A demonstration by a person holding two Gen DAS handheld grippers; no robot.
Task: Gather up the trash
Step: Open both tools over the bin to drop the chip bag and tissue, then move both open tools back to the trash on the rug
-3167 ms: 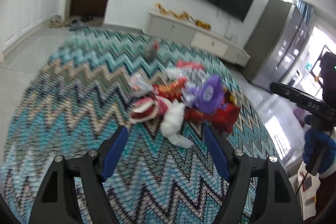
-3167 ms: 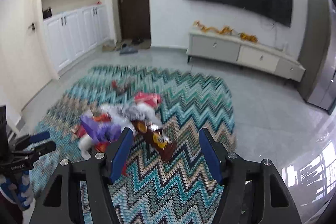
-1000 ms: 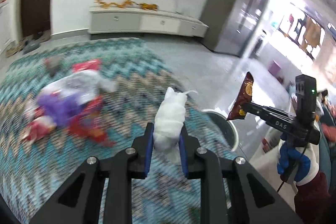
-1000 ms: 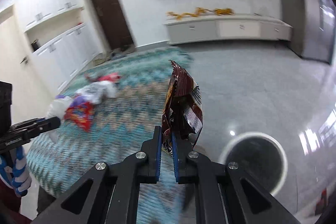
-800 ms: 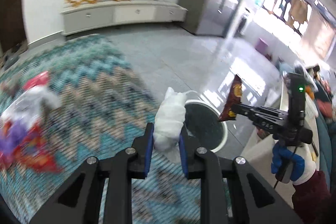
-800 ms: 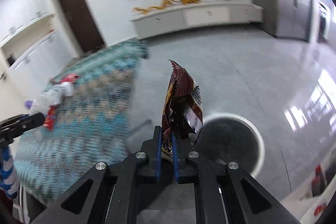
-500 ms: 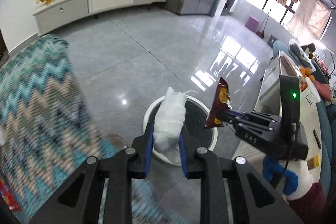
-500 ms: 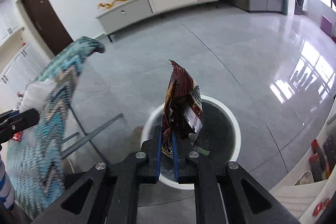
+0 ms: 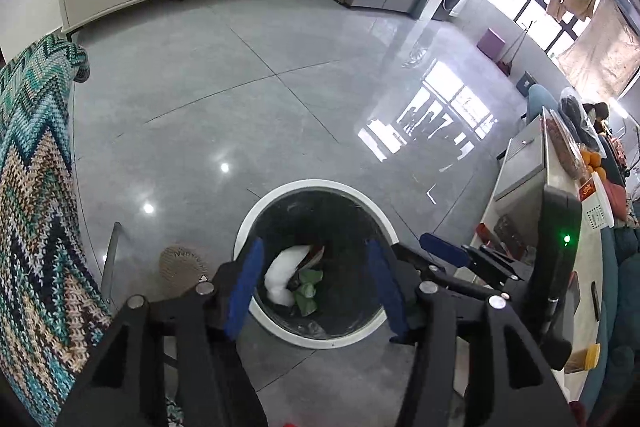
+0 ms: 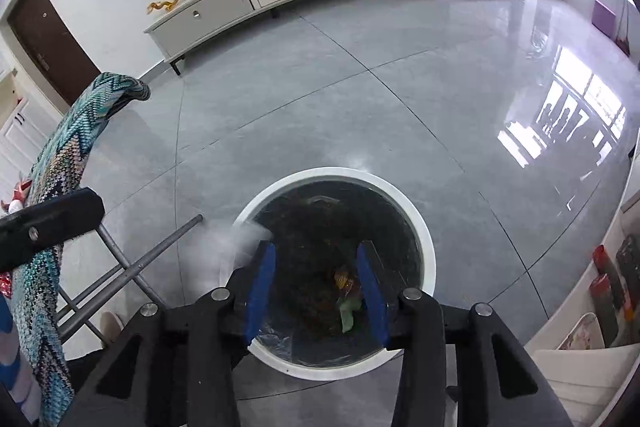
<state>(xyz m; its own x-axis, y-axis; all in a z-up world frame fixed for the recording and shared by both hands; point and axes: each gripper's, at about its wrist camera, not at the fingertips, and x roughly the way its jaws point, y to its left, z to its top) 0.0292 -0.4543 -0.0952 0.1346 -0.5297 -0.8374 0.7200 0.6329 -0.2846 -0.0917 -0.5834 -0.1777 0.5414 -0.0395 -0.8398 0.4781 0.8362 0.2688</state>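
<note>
Above the white-rimmed bin (image 9: 256, 227), left gripper (image 9: 316, 287) and right gripper (image 10: 316, 291) jaws are opening, nothing between them. White wad (image 9: 282, 275) and snack wrapper (image 10: 344, 281), clamped a second ago, now lie inside the bin. Judged: this pair binned; return for more.

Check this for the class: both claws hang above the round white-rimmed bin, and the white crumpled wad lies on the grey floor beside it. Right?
Not quite. The left wrist view shows the white crumpled wad inside the round white-rimmed bin, not on the grey floor. Both claws do hang above it.
</note>
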